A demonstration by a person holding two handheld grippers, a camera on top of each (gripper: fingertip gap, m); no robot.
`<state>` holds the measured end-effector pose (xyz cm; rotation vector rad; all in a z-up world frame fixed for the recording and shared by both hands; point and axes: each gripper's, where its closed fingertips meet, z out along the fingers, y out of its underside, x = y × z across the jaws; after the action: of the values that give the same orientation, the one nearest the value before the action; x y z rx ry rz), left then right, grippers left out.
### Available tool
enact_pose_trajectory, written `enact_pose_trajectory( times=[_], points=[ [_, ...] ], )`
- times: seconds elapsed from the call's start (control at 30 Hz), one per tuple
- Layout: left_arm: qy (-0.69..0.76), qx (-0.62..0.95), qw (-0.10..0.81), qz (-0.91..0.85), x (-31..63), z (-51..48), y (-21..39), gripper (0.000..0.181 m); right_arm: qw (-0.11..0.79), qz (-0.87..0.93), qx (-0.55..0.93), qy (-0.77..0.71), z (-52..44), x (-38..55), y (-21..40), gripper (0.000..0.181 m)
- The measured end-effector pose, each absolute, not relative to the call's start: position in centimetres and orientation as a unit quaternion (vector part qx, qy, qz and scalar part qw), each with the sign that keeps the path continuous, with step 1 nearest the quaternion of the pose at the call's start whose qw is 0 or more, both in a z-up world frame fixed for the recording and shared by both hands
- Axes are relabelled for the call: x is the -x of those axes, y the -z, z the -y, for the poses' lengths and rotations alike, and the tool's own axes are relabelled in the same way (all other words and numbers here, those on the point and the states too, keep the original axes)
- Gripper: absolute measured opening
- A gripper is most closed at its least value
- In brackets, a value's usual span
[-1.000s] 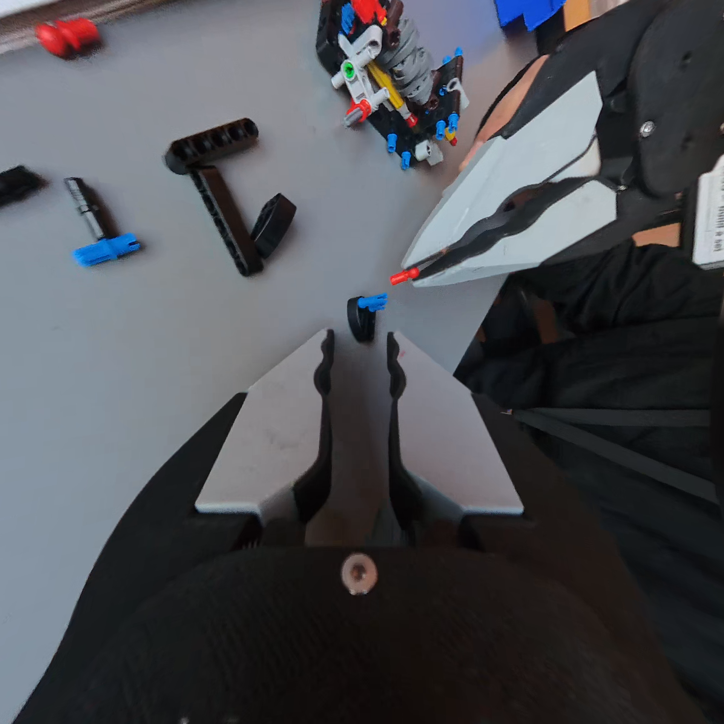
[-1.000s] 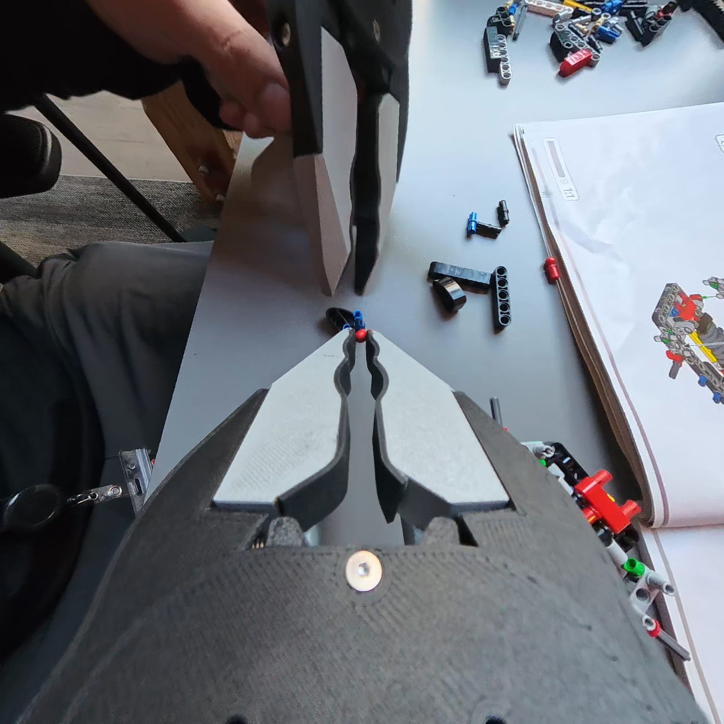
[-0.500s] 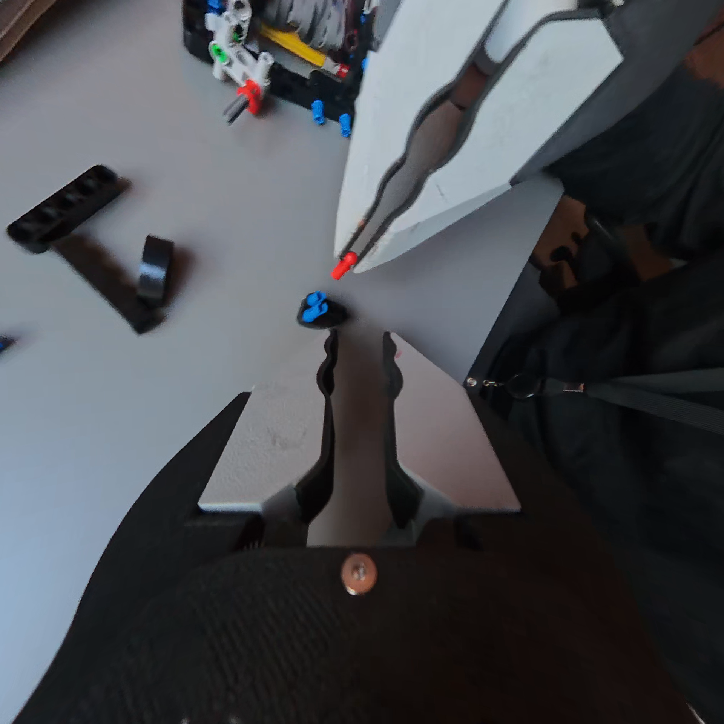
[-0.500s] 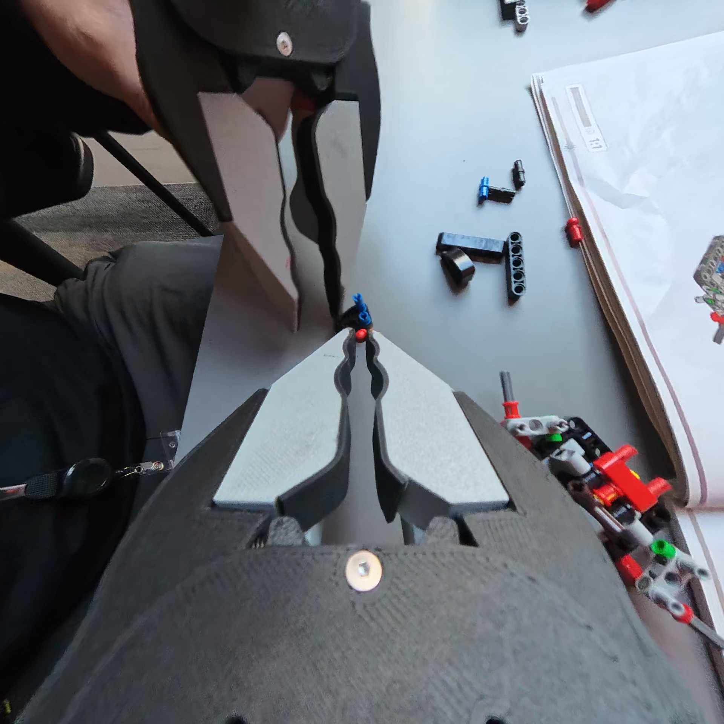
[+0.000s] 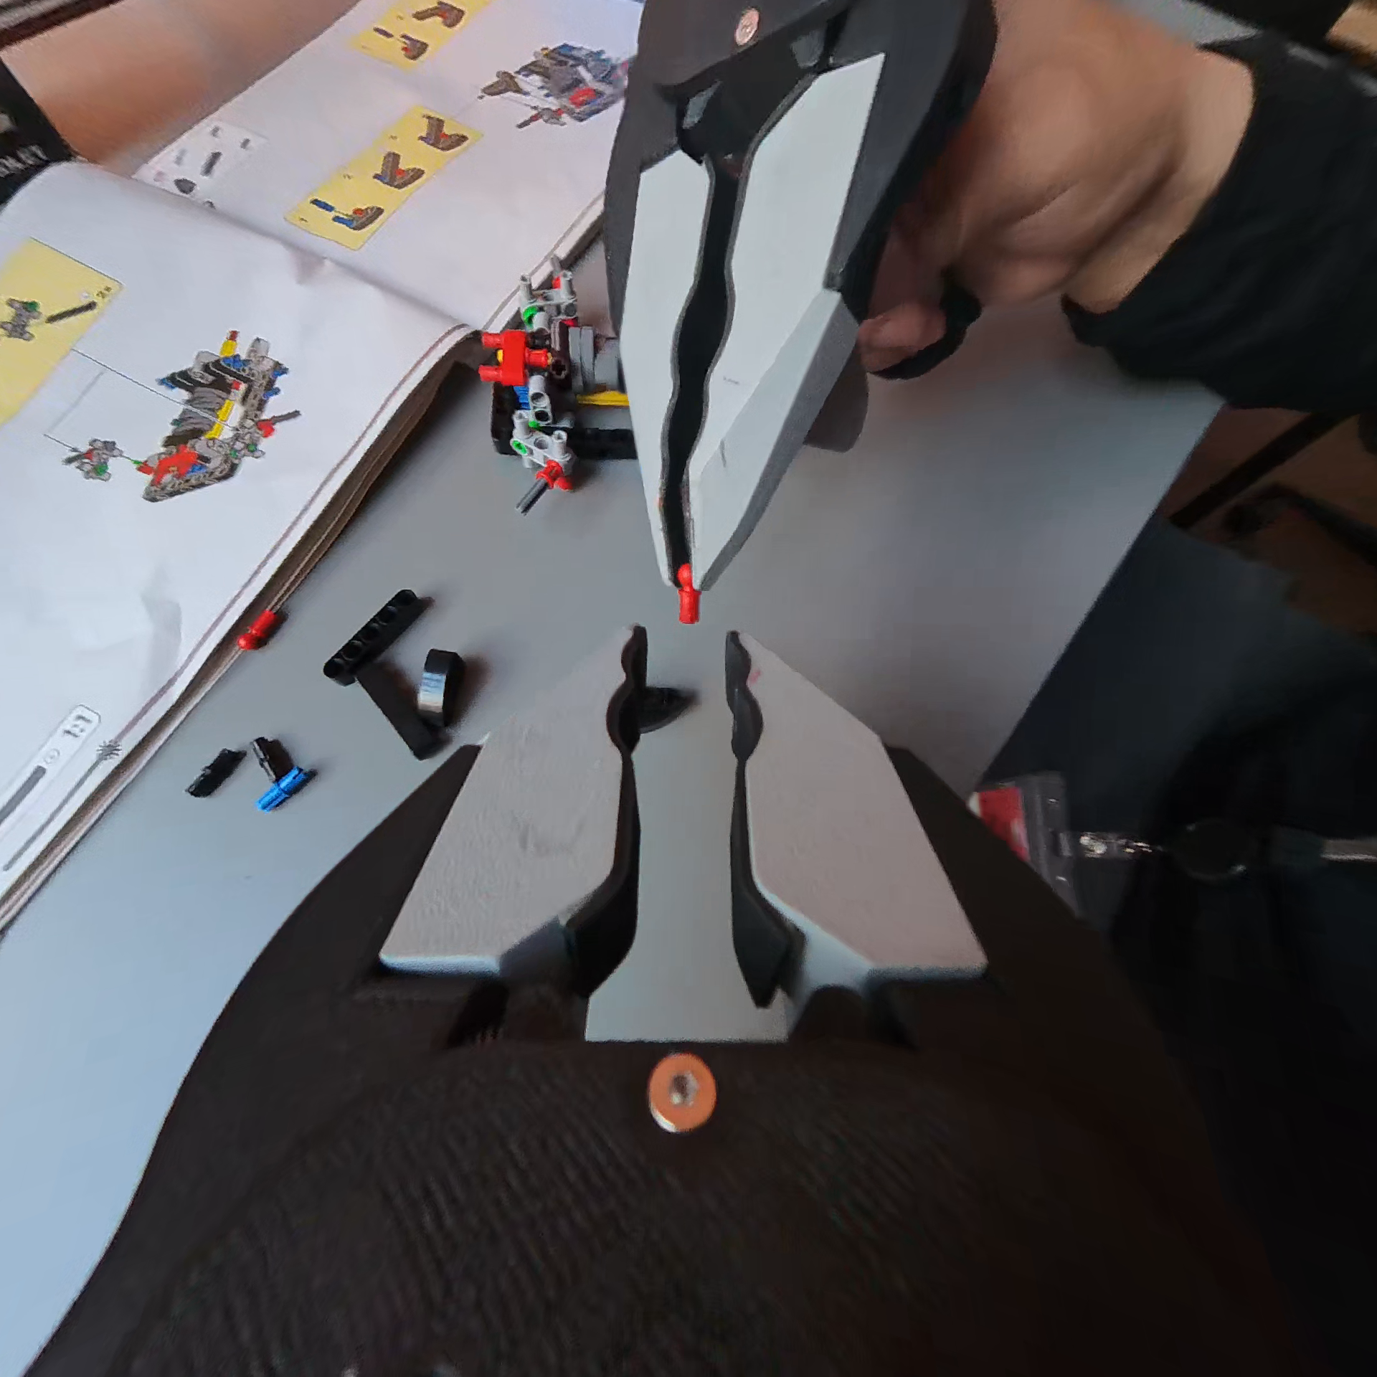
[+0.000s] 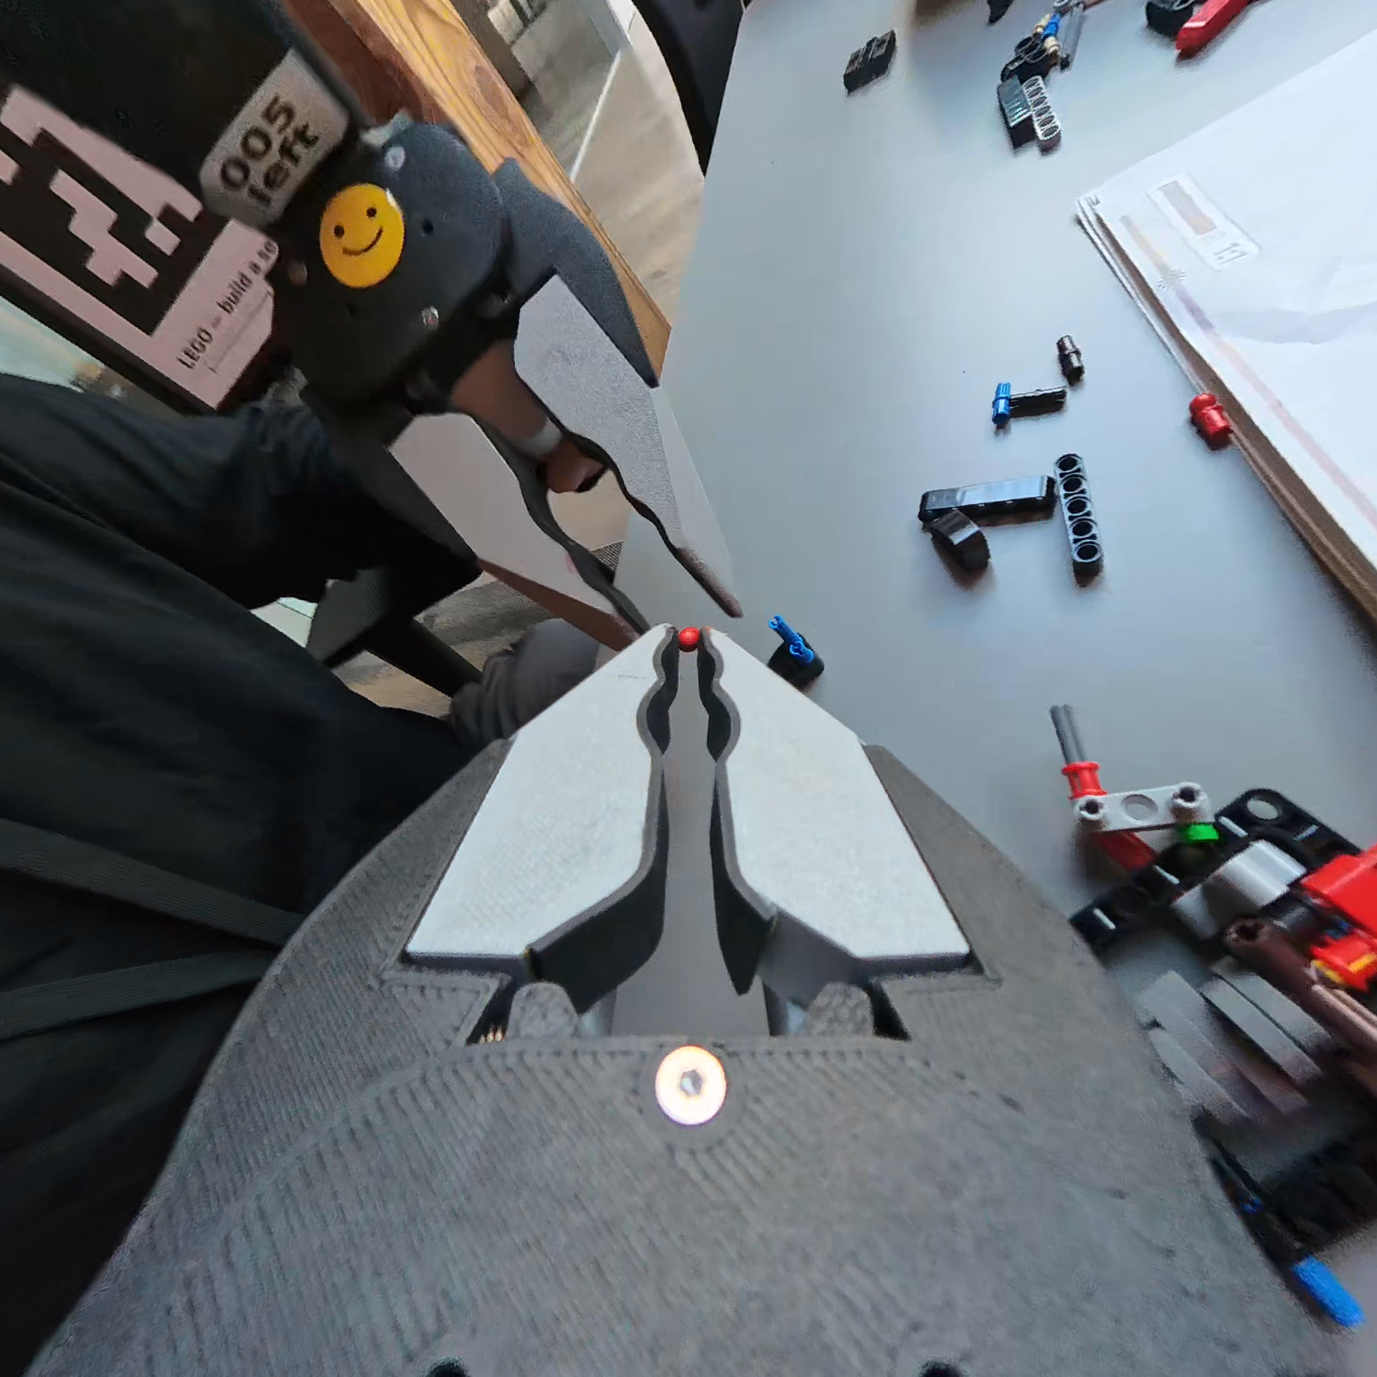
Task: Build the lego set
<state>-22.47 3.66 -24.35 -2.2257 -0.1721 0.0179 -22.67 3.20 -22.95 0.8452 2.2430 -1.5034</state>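
My right gripper is shut on a small red pin, whose end sticks out past the tips. In the left wrist view it comes down from above with the red pin pointing at my left gripper. My left gripper is open and empty. Seen through its gap, a small black piece lies on the grey table. In the right wrist view this black piece carries a blue pin and lies just right of my right tips. The left gripper hovers close beyond it.
The partly built model stands by the open instruction booklet. Two black beams, a curved black piece, a loose red pin and a blue-and-black pin lie nearby. The table edge is close. Only a small space, under 4 cm, lies between the two pairs of fingers.
The left gripper has swung round and moved forward, so the black piece now shows between its fingers. The right gripper, still holding the red pin, now has the black piece to its right.
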Motion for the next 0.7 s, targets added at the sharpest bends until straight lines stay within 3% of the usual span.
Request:
enact_pose_trajectory(
  times=[0.3,0.7],
  points=[
    [-0.070,0.899,0.428,0.064,23.0,-4.1,25.0,0.002,0.184,-0.753,-0.333,0.536,-2.9,23.1,23.0,0.002],
    [-0.042,0.880,0.459,0.113,23.5,-4.4,24.5,0.001,0.127,-0.759,-0.309,0.558,-3.0,23.9,22.3,0.002]
  ],
)
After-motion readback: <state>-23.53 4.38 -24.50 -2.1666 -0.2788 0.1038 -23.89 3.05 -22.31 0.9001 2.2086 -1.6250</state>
